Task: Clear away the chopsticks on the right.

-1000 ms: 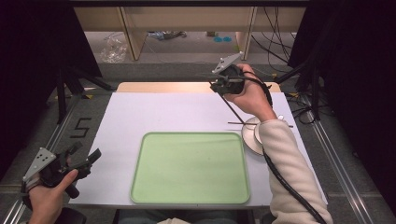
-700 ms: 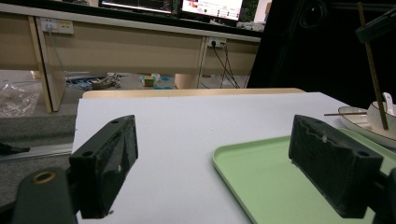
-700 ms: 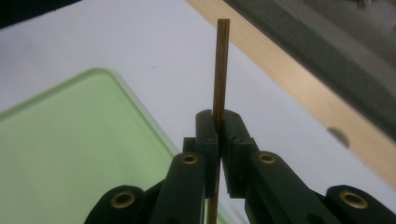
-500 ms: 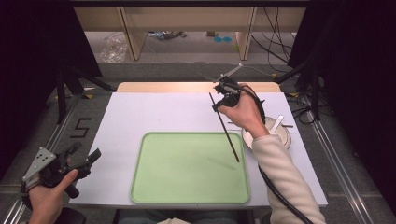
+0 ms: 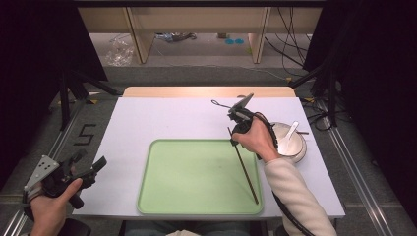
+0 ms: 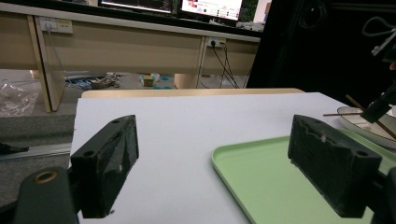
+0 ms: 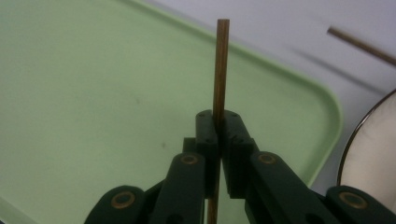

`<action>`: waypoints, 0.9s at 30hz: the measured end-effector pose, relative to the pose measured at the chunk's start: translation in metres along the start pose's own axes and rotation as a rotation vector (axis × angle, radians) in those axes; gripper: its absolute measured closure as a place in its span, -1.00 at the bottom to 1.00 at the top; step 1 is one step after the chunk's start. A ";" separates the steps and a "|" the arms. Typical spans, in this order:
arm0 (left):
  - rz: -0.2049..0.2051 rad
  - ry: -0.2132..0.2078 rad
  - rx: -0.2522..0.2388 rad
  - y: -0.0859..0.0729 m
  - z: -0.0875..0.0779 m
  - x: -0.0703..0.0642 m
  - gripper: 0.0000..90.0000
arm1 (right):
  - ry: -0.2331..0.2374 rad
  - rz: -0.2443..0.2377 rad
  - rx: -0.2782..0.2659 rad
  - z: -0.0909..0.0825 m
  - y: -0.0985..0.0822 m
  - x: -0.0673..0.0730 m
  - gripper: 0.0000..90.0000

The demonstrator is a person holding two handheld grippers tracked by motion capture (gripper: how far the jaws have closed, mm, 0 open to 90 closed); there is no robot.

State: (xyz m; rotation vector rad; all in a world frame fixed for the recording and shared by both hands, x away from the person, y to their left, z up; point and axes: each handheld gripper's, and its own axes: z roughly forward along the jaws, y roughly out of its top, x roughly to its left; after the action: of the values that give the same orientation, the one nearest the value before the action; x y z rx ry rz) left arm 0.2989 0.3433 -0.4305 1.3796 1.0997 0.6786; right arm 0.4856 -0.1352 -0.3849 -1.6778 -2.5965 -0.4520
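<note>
- Right tool clamped on a chopstick near its upper end — the rest slants down over the green tray, right side.
- Thin, stiff, light and probably slick: will likely pivot in the jaws; grip nearer mid-length.
- Left tool open, empty — off the tray's left.
- Second stick by the bowl, right of tray.

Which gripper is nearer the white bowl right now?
Right. The right gripper is just left of the white bowl, shut on a chopstick over the green tray. The left gripper is open at the table's near left corner.
</note>
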 end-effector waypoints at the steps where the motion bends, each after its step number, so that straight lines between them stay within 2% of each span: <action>1: 0.002 -0.001 -0.001 0.000 0.000 0.000 -0.64 | 0.000 0.005 0.004 0.003 -0.001 -0.001 0.95; 3: 0.004 -0.001 -0.001 0.000 0.000 0.000 -0.64 | -0.019 0.028 0.037 0.010 -0.002 -0.004 0.95; 6: 0.020 -0.011 -0.001 0.000 0.001 0.001 -0.64 | -0.003 0.066 0.063 0.022 -0.004 -0.007 0.95; 7: 0.008 -0.003 0.000 0.000 0.000 0.000 -0.64 | -0.013 0.066 0.043 0.026 -0.004 -0.008 0.95; 8: 0.002 0.002 0.001 0.000 0.000 0.000 -0.64 | -0.013 0.081 0.060 0.028 -0.004 -0.008 0.95; 10: 0.013 -0.005 0.001 0.000 0.000 0.001 -0.64 | -0.019 0.069 0.063 0.034 -0.003 -0.009 0.95; 11: 0.011 -0.004 0.000 0.000 0.000 0.001 -0.64 | -0.020 0.070 0.048 0.040 -0.004 -0.008 0.95; 12: 0.010 -0.004 -0.001 0.000 0.000 0.000 -0.64 | -0.015 0.100 0.065 0.041 -0.003 -0.006 0.95; 15: 0.004 -0.001 -0.002 0.000 0.000 0.000 -0.64 | -0.022 0.067 0.078 0.051 -0.002 -0.006 0.94; 17: 0.014 -0.007 -0.001 0.000 0.001 0.001 -0.64 | -0.028 0.085 0.094 0.055 -0.002 -0.005 0.94; 20: 0.004 0.000 0.001 0.000 0.000 0.000 -0.64 | -0.043 0.095 0.103 0.060 -0.002 -0.004 0.94; 21: -0.004 0.006 0.001 -0.001 0.000 -0.001 -0.64 | -0.049 0.093 0.079 0.064 -0.003 -0.004 0.94; 22: -0.004 0.007 0.002 -0.001 0.000 -0.001 -0.64 | -0.052 0.114 0.110 0.064 -0.002 -0.003 0.93; 26: -0.003 0.009 0.001 -0.001 0.000 -0.001 -0.65 | -0.065 0.063 0.101 0.068 -0.003 -0.006 0.91; 27: -0.004 0.009 0.001 -0.001 0.001 -0.001 -0.65 | -0.065 0.072 0.108 0.068 -0.003 -0.005 0.88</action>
State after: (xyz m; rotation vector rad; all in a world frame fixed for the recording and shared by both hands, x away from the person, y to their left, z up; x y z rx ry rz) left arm 0.2990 0.3424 -0.4309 1.3759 1.1101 0.6824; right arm 0.4950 -0.1239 -0.4512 -1.7725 -2.5430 -0.2544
